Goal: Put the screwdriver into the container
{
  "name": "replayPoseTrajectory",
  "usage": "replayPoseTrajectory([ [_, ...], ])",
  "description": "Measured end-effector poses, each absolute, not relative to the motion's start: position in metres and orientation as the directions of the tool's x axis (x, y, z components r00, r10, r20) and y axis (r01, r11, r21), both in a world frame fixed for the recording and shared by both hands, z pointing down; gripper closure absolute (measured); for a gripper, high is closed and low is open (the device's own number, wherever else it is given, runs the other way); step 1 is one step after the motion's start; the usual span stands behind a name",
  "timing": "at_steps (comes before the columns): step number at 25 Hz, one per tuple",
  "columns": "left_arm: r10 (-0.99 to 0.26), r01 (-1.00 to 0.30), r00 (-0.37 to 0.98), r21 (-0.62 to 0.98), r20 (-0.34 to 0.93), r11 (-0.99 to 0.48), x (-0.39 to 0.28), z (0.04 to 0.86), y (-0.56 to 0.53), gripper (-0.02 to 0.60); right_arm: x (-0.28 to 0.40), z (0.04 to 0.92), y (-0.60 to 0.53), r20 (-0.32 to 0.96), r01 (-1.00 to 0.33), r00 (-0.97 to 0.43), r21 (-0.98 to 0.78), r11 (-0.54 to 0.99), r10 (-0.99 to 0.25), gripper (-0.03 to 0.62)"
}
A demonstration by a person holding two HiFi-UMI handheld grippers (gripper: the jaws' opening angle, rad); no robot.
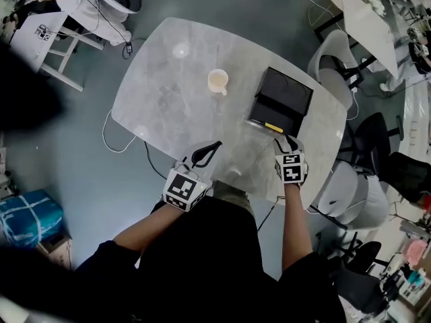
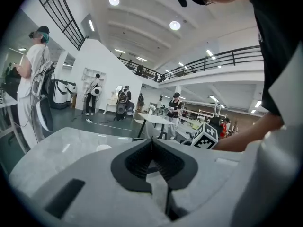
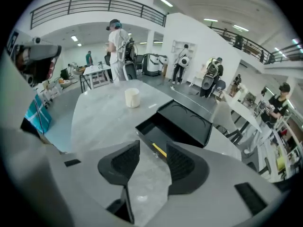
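Note:
A black container (image 1: 286, 94) lies open on the marble table (image 1: 168, 93), its lid folded back. The screwdriver (image 1: 274, 127), with a yellow handle, rests inside the tray along its near wall; it also shows as the screwdriver (image 3: 159, 150) in the container (image 3: 187, 124) in the right gripper view. My right gripper (image 1: 286, 141) hovers just in front of the container's near edge. That right gripper (image 3: 152, 144) is open, with only table between its fingers. My left gripper (image 1: 205, 155) is at the table's near edge, left of the container. The left gripper (image 2: 152, 141) is shut and holds nothing.
A cream cup (image 1: 217, 81) stands mid-table, left of the container, and is also seen as the cup (image 3: 132, 98). White chairs (image 1: 337, 62) flank the table's right side. A blue box (image 1: 30, 217) sits on the floor at left. People stand far off.

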State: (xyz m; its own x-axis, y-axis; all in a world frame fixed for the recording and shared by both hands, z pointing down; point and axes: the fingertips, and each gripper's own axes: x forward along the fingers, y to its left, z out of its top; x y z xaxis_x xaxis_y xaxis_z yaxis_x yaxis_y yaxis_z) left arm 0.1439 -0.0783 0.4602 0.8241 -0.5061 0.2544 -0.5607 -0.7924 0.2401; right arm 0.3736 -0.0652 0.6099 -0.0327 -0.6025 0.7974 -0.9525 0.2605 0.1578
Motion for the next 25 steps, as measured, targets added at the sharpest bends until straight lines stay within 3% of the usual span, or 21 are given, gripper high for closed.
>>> replayPoseTrajectory([
  [3,-0.494,-0.541,0.839,0.247,0.229,-0.804,0.117,0.450,-0.074,0.565,0.343,0.576,-0.049,0.724,-0.994,-0.047,0.036,0.106,-0.688,0.428],
  [6,-0.505,-0.539,0.842,0.251,0.190,-0.804,0.086,0.434,-0.080,0.565,0.306,0.505,-0.043,0.508,-0.976,-0.043,-0.206,-0.073,-0.860,0.492],
  [11,-0.530,-0.542,0.840,0.254,0.120,-0.801,0.044,0.400,-0.106,0.565,0.244,0.414,-0.035,0.276,-0.958,0.028,-0.267,-0.105,-0.961,0.572],
  [19,-0.455,-0.450,0.890,0.231,0.038,-0.863,0.036,0.367,-0.114,0.565,0.201,0.370,0.019,0.229,-0.957,0.184,-0.181,-0.228,-0.956,0.582],
  [25,-0.407,-0.400,0.913,0.254,0.027,-0.881,0.056,0.363,-0.092,0.565,0.208,0.342,0.048,0.174,-0.956,0.269,-0.072,-0.285,-0.947,0.582],
])
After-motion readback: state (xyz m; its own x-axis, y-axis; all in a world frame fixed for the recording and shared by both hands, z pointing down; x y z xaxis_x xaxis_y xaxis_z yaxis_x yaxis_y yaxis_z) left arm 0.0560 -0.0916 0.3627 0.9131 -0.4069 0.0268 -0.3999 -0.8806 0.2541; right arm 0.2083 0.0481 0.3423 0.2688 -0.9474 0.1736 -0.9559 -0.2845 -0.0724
